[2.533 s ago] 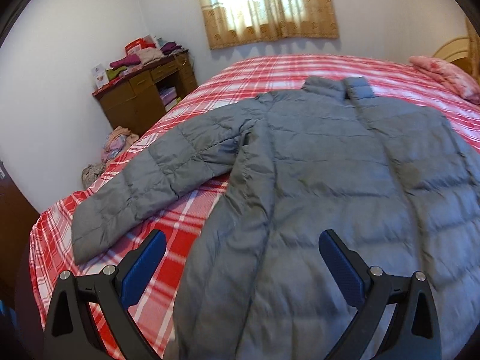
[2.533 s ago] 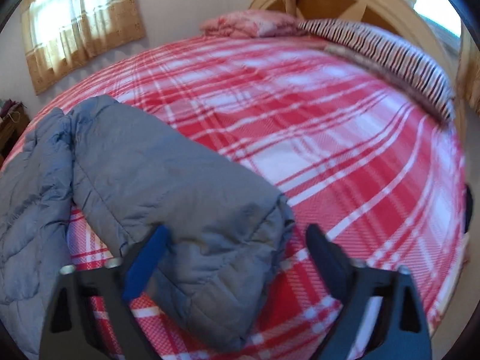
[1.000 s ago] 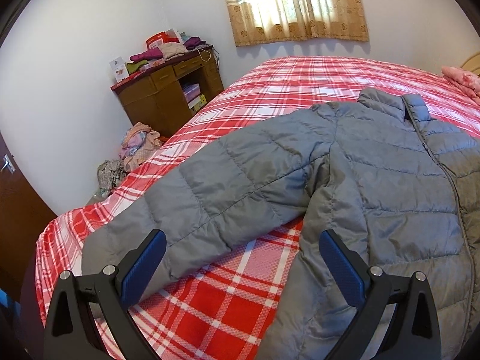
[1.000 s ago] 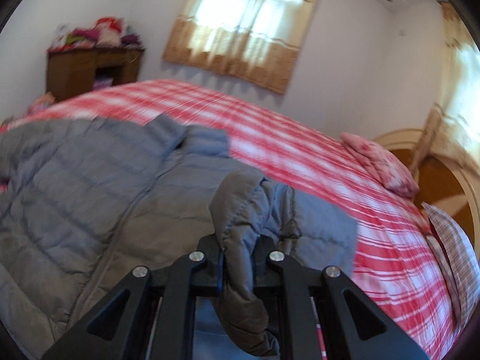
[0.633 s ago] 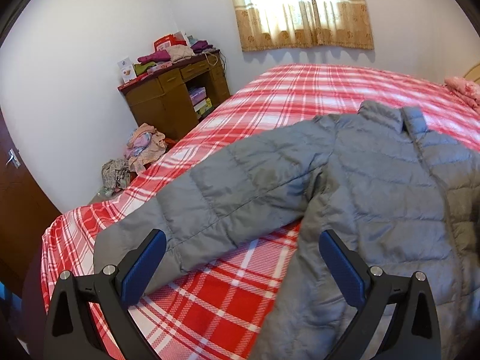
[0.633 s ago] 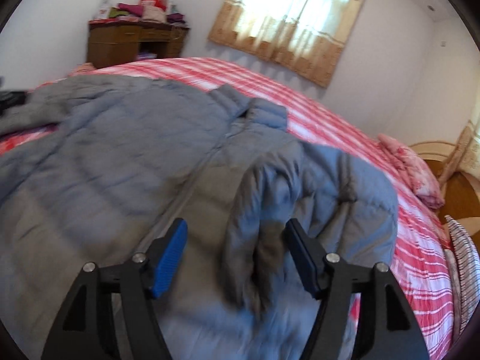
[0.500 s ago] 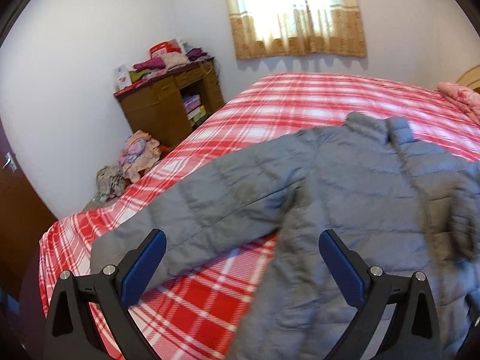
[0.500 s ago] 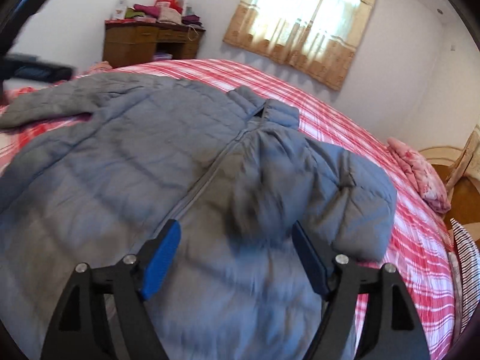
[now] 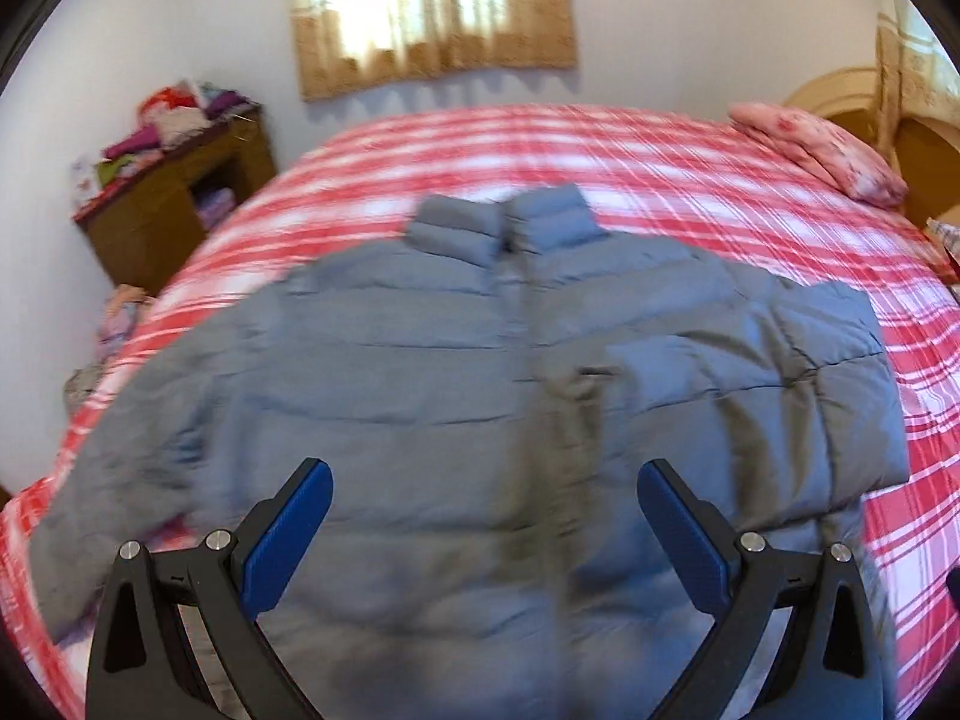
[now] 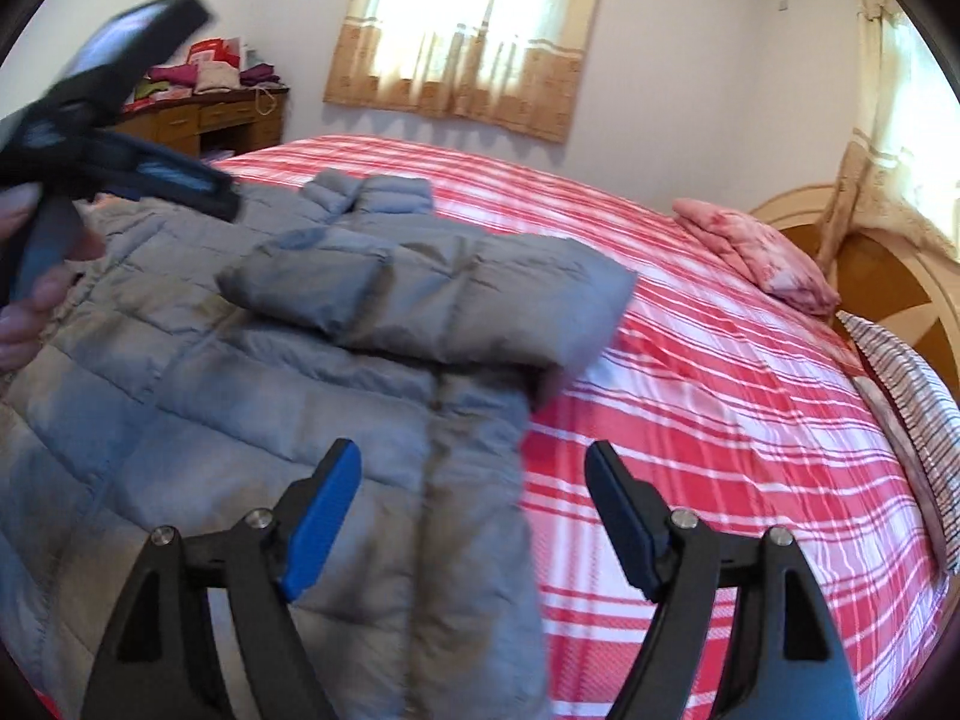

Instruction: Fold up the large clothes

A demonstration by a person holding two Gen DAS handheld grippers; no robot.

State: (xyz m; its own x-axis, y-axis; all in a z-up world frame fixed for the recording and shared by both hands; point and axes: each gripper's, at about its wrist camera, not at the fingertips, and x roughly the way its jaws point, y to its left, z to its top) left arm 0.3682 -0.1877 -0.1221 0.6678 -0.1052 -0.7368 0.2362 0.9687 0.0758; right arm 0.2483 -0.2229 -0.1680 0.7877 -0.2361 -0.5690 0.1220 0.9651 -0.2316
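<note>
My left gripper (image 9: 483, 531) stood released, holding nothing, over the jacket's (image 9: 420, 396) lower front. My right gripper (image 10: 471, 507) gaped likewise, empty, straddling the jacket's right edge. Beyond, the sleeve (image 10: 432, 294) lay folded across the chest, collar (image 9: 498, 228) farthest. The jacket lay flat on the plaid bed (image 9: 720, 192).

No text, label, brand, number or sign can be read in either view. The red and white boxes (image 10: 207, 54) on the brown wooden cabinet (image 10: 222, 120) at the far left may carry print, but they are too small and blurred to make out.
</note>
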